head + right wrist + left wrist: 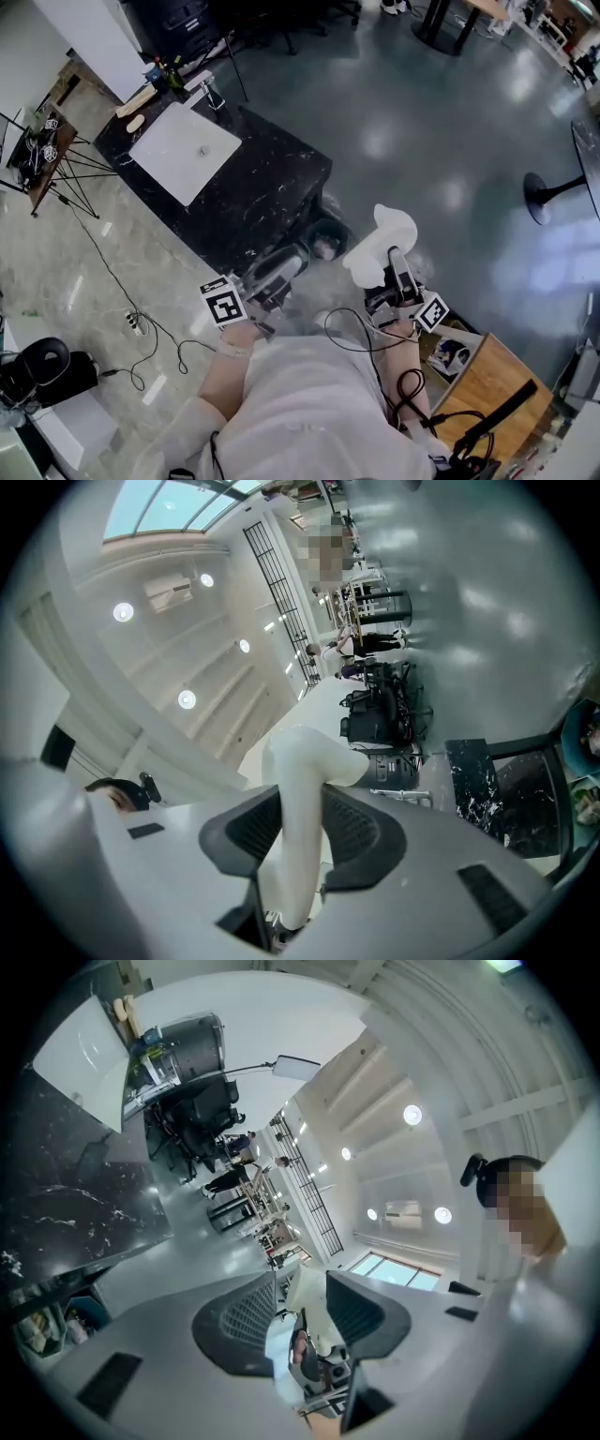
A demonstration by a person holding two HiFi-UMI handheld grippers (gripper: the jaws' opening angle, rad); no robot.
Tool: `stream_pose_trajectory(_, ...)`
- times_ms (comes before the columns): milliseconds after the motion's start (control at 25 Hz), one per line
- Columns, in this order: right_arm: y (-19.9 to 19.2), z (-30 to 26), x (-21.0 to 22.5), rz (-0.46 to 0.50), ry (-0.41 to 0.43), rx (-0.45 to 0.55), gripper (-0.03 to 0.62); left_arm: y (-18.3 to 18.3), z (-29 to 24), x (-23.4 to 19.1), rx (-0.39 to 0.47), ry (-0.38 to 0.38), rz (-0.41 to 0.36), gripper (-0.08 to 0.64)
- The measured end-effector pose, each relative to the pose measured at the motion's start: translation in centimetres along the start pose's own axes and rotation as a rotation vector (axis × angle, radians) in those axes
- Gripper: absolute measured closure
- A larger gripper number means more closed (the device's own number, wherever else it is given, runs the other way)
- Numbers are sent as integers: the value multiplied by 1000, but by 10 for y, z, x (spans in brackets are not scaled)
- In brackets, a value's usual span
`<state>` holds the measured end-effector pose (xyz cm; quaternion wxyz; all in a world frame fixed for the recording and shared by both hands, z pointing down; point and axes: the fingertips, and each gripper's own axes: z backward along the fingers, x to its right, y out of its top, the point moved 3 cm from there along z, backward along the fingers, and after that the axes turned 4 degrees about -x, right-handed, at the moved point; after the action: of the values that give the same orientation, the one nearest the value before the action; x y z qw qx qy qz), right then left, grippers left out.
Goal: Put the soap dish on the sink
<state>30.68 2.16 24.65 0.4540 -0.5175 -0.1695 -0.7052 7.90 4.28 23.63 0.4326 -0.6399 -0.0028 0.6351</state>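
Right tongs (397,269) clamp white soap dish (382,242) between pads; left tongs (287,267) wide, empty, alongside.

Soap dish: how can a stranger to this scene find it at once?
Beside the black counter with the white sink stands a person with two grippers. The right gripper holds the soap dish: a white curved piece, while the left gripper is empty.
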Motion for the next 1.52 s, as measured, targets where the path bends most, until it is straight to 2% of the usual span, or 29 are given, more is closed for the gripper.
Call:
stream_pose_trajectory(360,-51,-102,50,5,-139,-164,454,51,68,-66,143,81,93,398)
stream_pose_trajectory(760,-157,-197,130,5,-253,-452,454,80,162,-148,310,206,195,396)
stream_pose_trajectory(840,-188,-208,193,-15,-294,-519,454,73,184,-205,339,258,223,394)
stream_pose_trajectory(1000,-238,-216,420,-89,-373,-640,454,32,208,-404,370,403,265,394)
stream_pose_trajectory(1080,-259,-221,491,-79,-404,-706,454,18,215,-467,395,439,290,394)
stream_pose_trajectory(1200,-288,-228,526,-39,-441,-788,454,8,228,-499,414,467,317,394)
stream_pose_trajectory(1520,-336,-232,550,47,-530,-920,454,-2,256,-518,441,552,364,394)
